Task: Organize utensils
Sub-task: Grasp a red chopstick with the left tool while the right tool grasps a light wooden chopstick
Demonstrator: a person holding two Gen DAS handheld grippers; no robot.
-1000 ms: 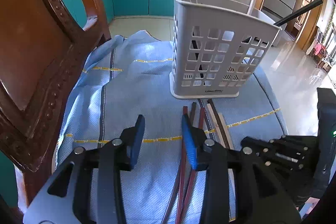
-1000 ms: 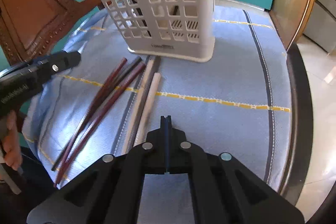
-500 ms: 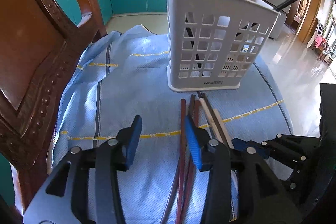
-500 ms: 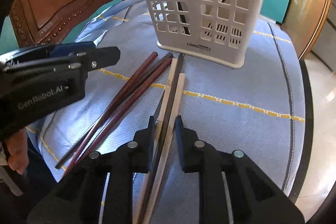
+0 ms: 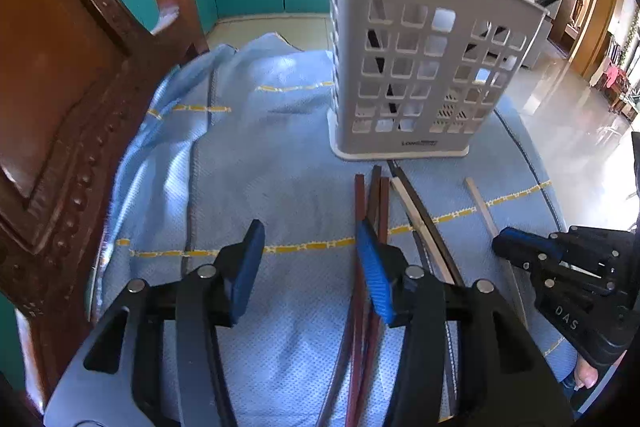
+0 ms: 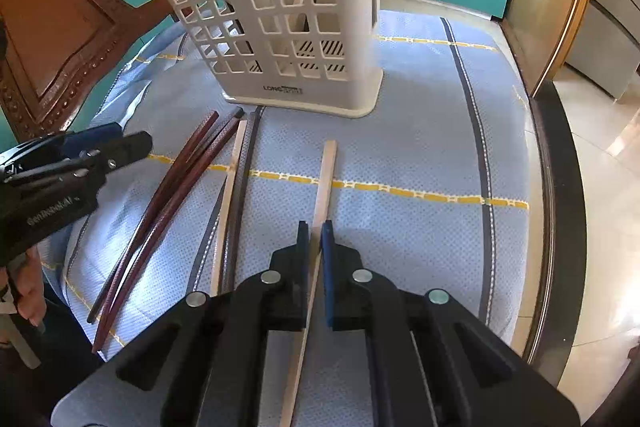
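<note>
Carved reddish-brown wooden chair back [image 5: 60, 99] fills 9 o'clock in the left wrist view, studded trim along its edge. Blue waffle-weave cloth [image 5: 248, 155] with yellow dashed stripes covers the round table, rumpled toward the chair. Left gripper [image 5: 310, 267], black frame with ribbed blue pads, jaws opening, nothing between them, bare cloth below; its right finger sits over the dark red chopsticks [image 5: 362, 203], thin square sticks lying bunched at 6 o'clock of the white plastic utensil holder [image 5: 424, 67]. Holder stands upright at 12 o'clock, lattice-cut walls, a few sticks already standing inside. Just right of the reds lie a pale chopstick and a black one [image 5: 424, 219], touching. Right gripper [image 6: 315, 239] is clamped on a single pale wooden chopstick [image 6: 326, 179], flat-sided, apart from the rest, tip pointing at the holder.
</note>
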